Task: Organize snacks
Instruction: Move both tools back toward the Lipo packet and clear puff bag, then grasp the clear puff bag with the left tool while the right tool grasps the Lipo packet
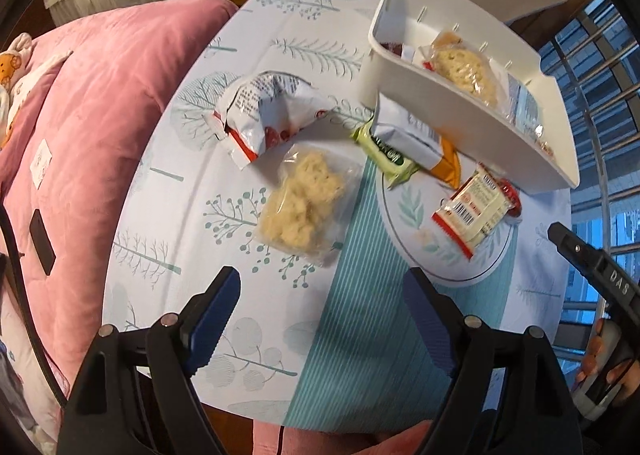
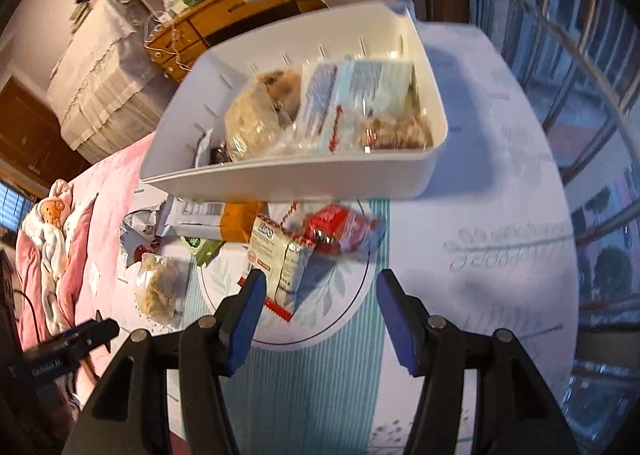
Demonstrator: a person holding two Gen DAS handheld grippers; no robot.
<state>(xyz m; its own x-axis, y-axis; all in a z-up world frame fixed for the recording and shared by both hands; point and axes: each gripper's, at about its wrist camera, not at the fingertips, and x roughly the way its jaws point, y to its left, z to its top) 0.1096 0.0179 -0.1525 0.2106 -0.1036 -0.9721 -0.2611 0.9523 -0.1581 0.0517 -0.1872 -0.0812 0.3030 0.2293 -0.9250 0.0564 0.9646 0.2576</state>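
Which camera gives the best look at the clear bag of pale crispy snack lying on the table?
The left wrist view: the clear bag lies near the middle, sharp and whole. In the right wrist view the same bag sits small at the left, slightly blurred but unblocked.

You get mixed light here: cool blue daylight enters through the barred window (image 2: 560,67) beyond the white bin (image 2: 304,179), while the room behind the bin glows warm orange. The bin casts a soft shadow on the tablecloth (image 1: 248,39) just beneath it. In your left wrist view the picture is fairly sharp near the bin, and the clear wrappers inside it show small glints. In your right wrist view the bin and the red packet (image 2: 340,233) below it are smeared by motion blur. Both views bow strongly outward from the bin, with black vignetted corners.
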